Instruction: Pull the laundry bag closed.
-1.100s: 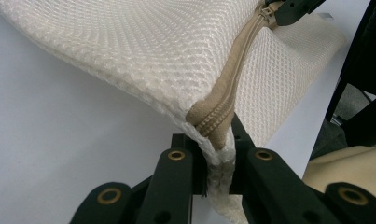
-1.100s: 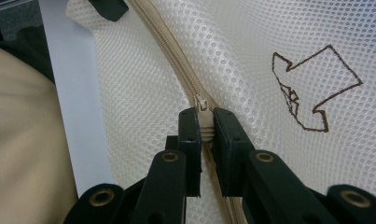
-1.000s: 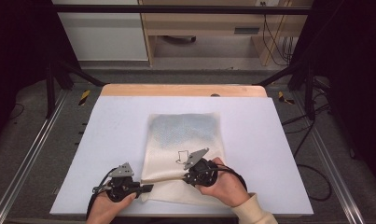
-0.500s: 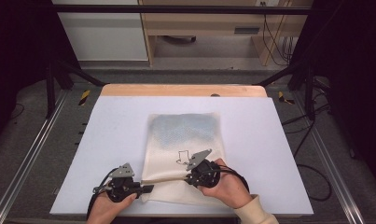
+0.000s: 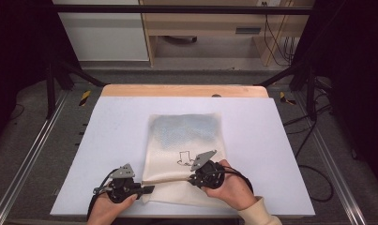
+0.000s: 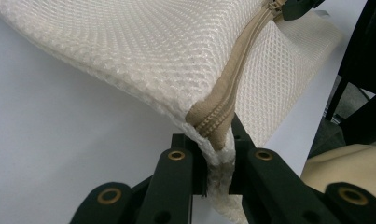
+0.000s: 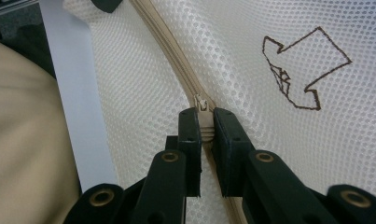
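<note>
At the near edge of the white table (image 5: 107, 122), the left gripper (image 5: 147, 189) is held in the person's left hand (image 5: 107, 211). Its jaws are closed on the near left corner of the mesh bag (image 5: 186, 140), clamping the end of the beige zipper (image 6: 232, 88) and the mesh below it. The corner is seen lifted slightly off the table in the left gripper view.

Just to the right, the right gripper (image 5: 192, 177) is held in the right hand (image 5: 231, 187). Its jaws are closed on the zipper pull (image 7: 203, 114), part-way along the zipper tape, as seen in the right gripper view. The zipper is stretched between the two grippers.

Beyond the grippers, the bag lies flat at the middle of the table. A brown outline drawing (image 7: 302, 70) is printed on the mesh just beside the right gripper. A bluish-grey patch (image 5: 186, 129) is visible through the far half of the bag.

At the far edge of the table, a wooden strip (image 5: 184, 91) is seen.
</note>
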A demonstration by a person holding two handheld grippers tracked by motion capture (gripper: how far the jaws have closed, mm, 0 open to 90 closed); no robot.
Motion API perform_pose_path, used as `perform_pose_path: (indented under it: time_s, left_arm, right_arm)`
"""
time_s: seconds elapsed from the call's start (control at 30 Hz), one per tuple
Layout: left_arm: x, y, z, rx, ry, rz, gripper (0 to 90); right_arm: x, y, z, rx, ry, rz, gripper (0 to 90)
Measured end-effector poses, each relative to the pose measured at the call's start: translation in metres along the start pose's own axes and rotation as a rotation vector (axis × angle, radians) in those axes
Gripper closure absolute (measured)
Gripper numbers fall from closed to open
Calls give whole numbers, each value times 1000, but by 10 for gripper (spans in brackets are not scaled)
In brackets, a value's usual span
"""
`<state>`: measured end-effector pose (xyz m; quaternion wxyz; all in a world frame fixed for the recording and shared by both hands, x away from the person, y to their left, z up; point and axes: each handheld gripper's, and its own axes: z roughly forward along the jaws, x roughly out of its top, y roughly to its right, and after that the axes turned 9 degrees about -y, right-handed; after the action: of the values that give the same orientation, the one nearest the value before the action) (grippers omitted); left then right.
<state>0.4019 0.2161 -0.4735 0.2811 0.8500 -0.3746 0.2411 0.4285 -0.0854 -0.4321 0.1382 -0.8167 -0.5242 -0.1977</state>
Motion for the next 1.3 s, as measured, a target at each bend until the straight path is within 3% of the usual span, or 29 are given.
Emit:
perform_pose_path:
  time_s: [1.3]
  left_arm:
    - [0,1,1,-4,2,3,834]
  right_arm:
    - [-14,1,-5,7,8,14,820]
